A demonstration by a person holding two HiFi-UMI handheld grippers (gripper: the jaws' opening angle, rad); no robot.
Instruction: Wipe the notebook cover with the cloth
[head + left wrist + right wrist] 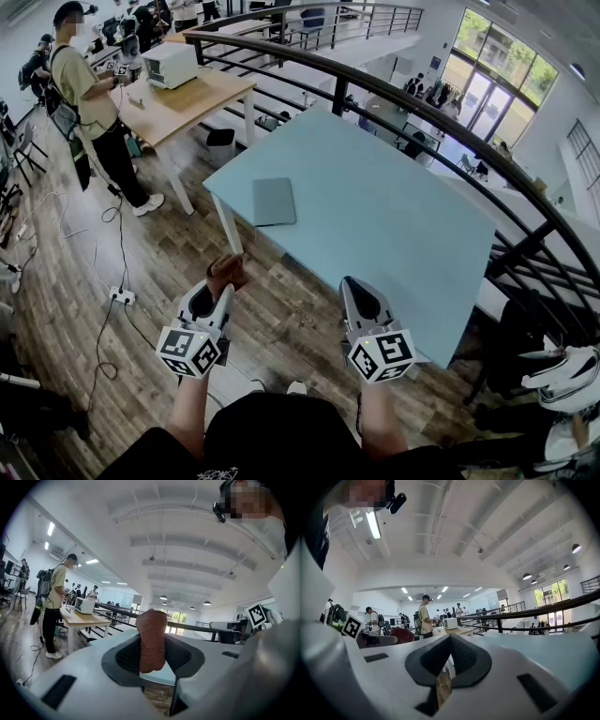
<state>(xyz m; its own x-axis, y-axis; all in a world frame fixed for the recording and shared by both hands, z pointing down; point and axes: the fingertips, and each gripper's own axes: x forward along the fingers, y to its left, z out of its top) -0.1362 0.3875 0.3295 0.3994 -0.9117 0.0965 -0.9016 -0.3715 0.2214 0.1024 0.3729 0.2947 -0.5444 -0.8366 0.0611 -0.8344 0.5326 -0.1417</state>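
Left gripper clamped on brown cloth. Right gripper jaws together, nothing between. Grey notebook flat on blue table, far left, well apart from both; only the head view shows it.

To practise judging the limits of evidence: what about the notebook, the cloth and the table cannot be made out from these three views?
- The notebook: seen only in the head view, too small to tell whether its cover is dirty.
- The cloth: in the left gripper view it is bunched between the jaws of the left gripper, so its full size and shape cannot be told.
- The table: in the head view, the right gripper covers part of its near edge.
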